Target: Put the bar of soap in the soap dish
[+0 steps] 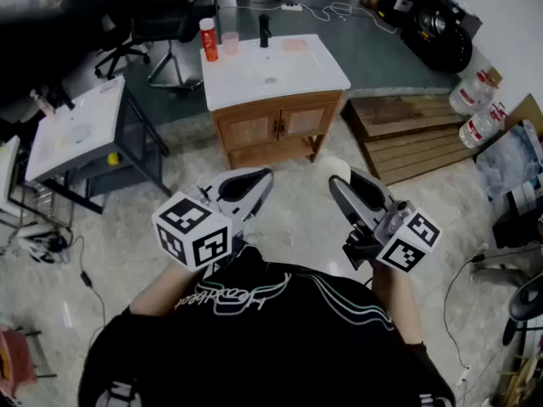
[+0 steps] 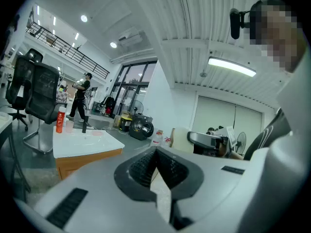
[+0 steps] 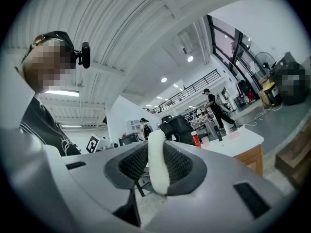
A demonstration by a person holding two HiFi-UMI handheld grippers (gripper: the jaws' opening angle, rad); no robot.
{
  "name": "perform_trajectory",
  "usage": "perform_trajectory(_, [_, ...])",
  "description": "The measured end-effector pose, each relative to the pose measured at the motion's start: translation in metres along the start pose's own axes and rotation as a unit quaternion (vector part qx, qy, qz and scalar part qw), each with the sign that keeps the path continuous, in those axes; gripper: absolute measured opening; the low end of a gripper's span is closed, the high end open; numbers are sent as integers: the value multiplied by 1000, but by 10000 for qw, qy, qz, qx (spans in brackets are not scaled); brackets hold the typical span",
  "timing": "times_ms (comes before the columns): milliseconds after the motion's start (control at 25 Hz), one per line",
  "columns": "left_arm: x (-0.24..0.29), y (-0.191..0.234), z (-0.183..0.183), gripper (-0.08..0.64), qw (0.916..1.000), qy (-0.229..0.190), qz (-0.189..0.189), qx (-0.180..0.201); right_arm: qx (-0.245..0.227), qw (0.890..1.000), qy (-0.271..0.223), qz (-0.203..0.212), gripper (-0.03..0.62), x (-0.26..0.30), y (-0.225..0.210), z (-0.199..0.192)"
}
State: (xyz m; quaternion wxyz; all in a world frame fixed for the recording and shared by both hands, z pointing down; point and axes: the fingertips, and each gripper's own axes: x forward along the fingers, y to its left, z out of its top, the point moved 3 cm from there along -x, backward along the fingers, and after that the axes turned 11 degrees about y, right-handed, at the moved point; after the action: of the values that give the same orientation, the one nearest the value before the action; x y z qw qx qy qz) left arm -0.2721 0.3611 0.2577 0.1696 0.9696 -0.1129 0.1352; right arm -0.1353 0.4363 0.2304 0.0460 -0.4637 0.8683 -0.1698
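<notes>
A cream bar of soap (image 1: 337, 169) sticks out from the tips of my right gripper (image 1: 338, 181), which is shut on it. In the right gripper view the soap (image 3: 158, 165) stands on edge between the ribbed pads. My left gripper (image 1: 264, 177) is shut with nothing in it; its jaws meet at the tips (image 2: 156, 152). A pink soap dish (image 1: 295, 46) lies on the white countertop (image 1: 280, 79) of a wooden sink cabinet, well ahead of both grippers. Both grippers hang in the air above the floor, short of the cabinet.
On the countertop stand a red bottle (image 1: 209, 41), a pink cup (image 1: 230, 42) and a black faucet (image 1: 265, 30). A white table (image 1: 76, 130) stands to the left, wooden pallets (image 1: 407, 134) and water bottles (image 1: 475, 100) to the right. An office chair (image 1: 157, 19) is behind.
</notes>
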Motion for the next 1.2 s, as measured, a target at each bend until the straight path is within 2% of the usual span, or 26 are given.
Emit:
perform_trajectory(320, [-16, -24, 0, 20, 9999, -75, 19, 73, -159, 9998, 16, -143, 121, -23, 18, 3])
perform_trajectory(560, [-26, -22, 4, 20, 9998, -150, 95, 83, -156, 9997, -119, -154, 121, -23, 22, 7])
perform_trajectory(880, [-5, 4, -1, 20, 9999, -98, 91, -80, 49, 9999, -16, -165, 121, -11, -9, -1])
perform_trajectory(1200, [45, 41, 1, 20, 9996, 204, -37, -203, 146, 9995, 132, -265, 121, 7, -61, -5])
